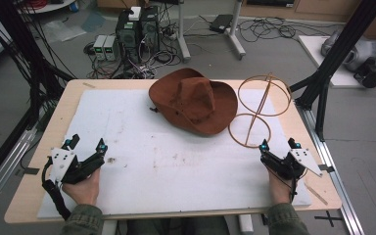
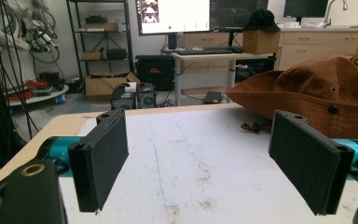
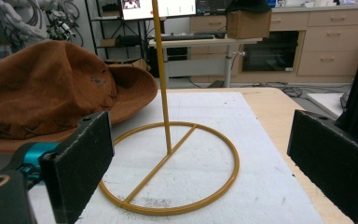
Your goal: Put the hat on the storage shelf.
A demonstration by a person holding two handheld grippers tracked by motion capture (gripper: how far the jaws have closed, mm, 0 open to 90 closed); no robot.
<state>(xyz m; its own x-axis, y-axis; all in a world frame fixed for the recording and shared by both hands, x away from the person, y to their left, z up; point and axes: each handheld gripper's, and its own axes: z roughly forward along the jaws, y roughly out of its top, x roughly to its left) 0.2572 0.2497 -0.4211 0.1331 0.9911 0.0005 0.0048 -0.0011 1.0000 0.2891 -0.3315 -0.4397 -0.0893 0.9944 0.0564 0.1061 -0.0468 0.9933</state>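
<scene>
Grippers idling: left gripper (image 1: pixel 87 145) and right gripper (image 1: pixel 277 146) resting wide apart, empty, flanking brown suede wide-brimmed hat (image 1: pixel 194 100); yellow wire ring-topped stand (image 1: pixel 257 110) standing just right of hat, probably awaiting hat.

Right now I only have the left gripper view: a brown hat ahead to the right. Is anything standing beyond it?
Observer: Yes. In the high view a yellow wire stand sits just right of the hat, with a ring base, an upright rod and a ring on top.
Operator: Is the right gripper holding it?
Observer: No. The right gripper is open, short of the stand's base ring, touching nothing.
Operator: Does the hat overlap that base?
Observer: From above, the brim comes right up to the ring; the right gripper view shows white mat between them.
</scene>
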